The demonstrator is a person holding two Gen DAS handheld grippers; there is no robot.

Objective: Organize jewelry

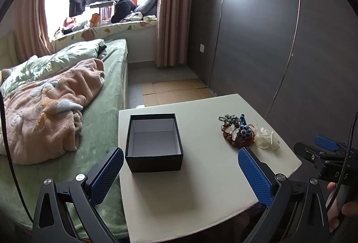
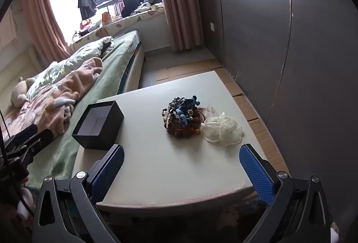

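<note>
On table (image 2: 174, 166) jewelry pile (image 2: 181, 117) sits untouched, box (image 2: 98, 124) empty; both our grippers gape, nothing held; next we likely pinch one piece.

Both wrist cameras look forward and down from the near edge of the surface (image 1: 201, 187) (left view nearer the bed (image 1: 100, 108)), sharing the black box (image 1: 154, 142).

Left gripper (image 1: 180, 173) with black angular frame, blue dimpled pads (image 1: 255, 175), round silver screws, right gripper (image 2: 181, 172) of the same build, black cable, pale lettering on its body, bare fingers (image 1: 349, 209) behind.
</note>
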